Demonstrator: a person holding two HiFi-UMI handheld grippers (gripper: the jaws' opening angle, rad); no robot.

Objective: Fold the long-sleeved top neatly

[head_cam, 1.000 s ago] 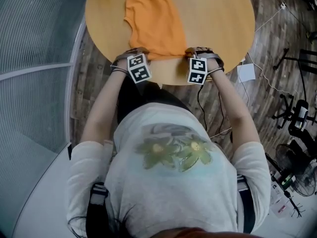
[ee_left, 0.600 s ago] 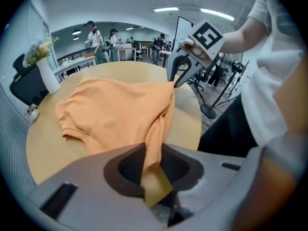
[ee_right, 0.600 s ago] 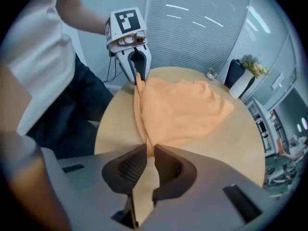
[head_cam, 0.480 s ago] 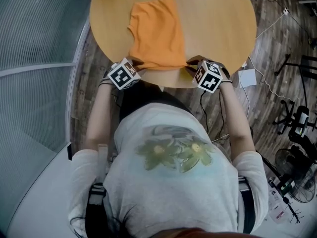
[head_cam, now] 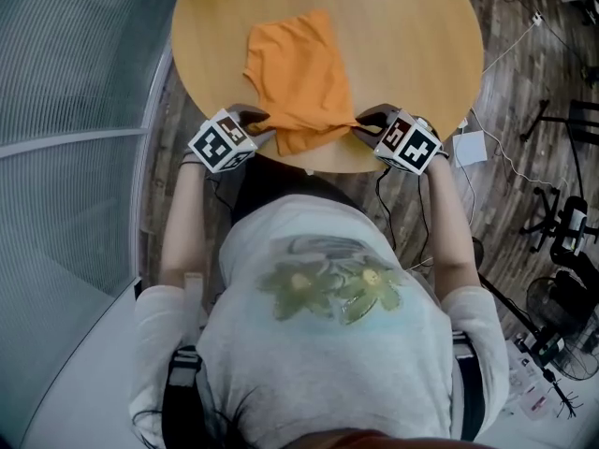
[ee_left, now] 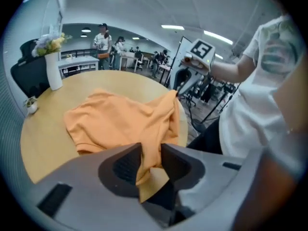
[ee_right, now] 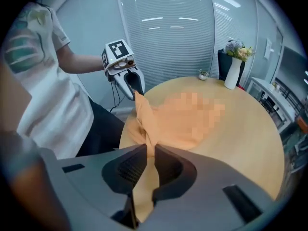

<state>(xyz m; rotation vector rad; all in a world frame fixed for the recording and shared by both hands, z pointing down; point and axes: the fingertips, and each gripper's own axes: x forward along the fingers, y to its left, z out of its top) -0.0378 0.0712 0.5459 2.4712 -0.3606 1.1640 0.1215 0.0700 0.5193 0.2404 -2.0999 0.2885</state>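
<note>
The orange long-sleeved top lies partly folded on the round wooden table. Its near edge is lifted off the table and stretched between both grippers. My left gripper holds the near left corner; its jaws are opening slightly, but the pads still pinch the fabric. Cloth hangs down through the left gripper. The right gripper is shut on the near right corner, and fabric runs through the right gripper. Each gripper view shows the other gripper across the taut edge.
A white vase with flowers and a small pot stand at the table's far side. The person's body is close against the near table edge. On the floor to the right lie a white box, cables and stands.
Both grippers have risen from the near table edge, rolled outward, and lifted the top's near edge with them. The markered cubes now sit wider apart.
</note>
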